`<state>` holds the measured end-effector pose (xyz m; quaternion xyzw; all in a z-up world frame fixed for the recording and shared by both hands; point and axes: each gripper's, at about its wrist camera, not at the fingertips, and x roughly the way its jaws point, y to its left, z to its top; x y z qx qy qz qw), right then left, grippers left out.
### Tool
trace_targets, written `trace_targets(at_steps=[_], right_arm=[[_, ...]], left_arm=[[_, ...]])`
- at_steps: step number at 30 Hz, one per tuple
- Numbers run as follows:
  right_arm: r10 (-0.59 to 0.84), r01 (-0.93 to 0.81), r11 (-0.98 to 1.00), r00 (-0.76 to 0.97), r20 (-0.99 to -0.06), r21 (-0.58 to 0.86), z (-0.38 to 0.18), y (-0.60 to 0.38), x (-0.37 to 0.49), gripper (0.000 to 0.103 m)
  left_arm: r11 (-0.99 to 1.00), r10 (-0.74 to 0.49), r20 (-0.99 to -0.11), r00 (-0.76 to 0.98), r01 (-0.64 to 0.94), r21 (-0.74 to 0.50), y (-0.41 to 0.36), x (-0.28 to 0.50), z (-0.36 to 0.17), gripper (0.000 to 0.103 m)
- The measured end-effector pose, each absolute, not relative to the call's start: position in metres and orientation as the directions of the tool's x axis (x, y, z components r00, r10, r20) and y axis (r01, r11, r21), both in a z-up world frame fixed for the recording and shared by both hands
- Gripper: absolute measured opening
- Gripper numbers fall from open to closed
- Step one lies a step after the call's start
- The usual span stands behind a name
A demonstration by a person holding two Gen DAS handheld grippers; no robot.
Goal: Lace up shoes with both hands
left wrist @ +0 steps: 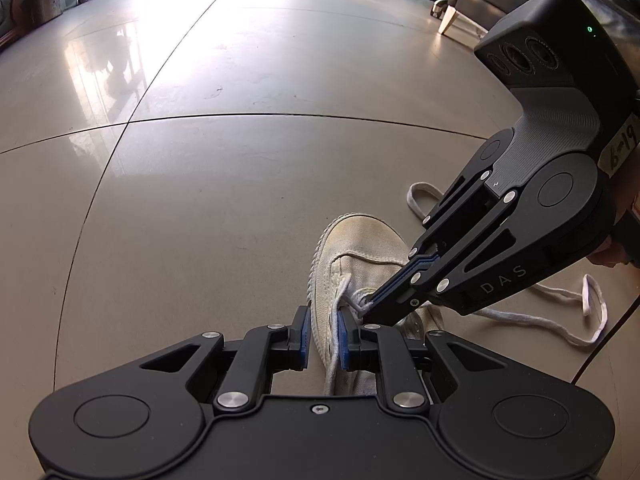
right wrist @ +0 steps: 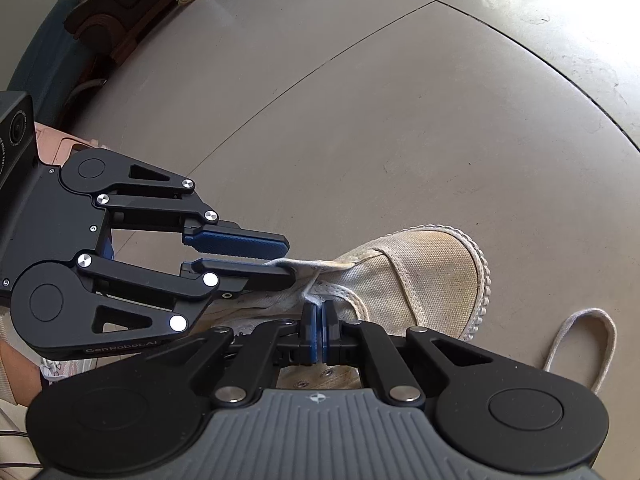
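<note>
While both tools angle steeply down at a canvas shoe (left wrist: 356,248) on the tiled floor (left wrist: 200,200), the left gripper (left wrist: 323,334) clamps the shoe's side wall and the right gripper (right wrist: 319,312) pinches a white lace (right wrist: 310,286). Only the left view shows loose lace trailing toward four o'clock; only the right view shows metal eyelets (right wrist: 316,378).

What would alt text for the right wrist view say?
A shut black two-finger tool pinches a white shoelace on a cream canvas sneaker standing on grey floor tiles; a second tool grips the shoe's edge.
</note>
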<state>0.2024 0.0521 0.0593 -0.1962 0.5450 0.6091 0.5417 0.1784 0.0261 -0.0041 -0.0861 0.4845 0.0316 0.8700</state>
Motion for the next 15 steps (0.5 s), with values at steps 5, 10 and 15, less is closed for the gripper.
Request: trace_targets(at_steps=[5, 10, 15], right_arm=[[0.476, -0.861, 0.217, -0.318, -0.820, 0.459, 0.057, 0.048, 0.206, 0.003], [0.496, -0.867, 0.218, -0.297, -0.816, 0.448, 0.054, 0.049, 0.202, 0.003], [0.557, -0.904, 0.198, -0.214, -0.802, 0.379, 0.056, 0.048, 0.184, 0.003]], left_arm=[[0.983, -0.030, -0.849, 0.528, -0.136, -0.120, 0.027, 0.178, -0.004, 0.014], [0.984, -0.032, -0.850, 0.526, -0.135, -0.120, 0.026, 0.179, -0.003, 0.014], [0.982, -0.038, -0.844, 0.535, -0.138, -0.132, 0.026, 0.175, 0.004, 0.013]])
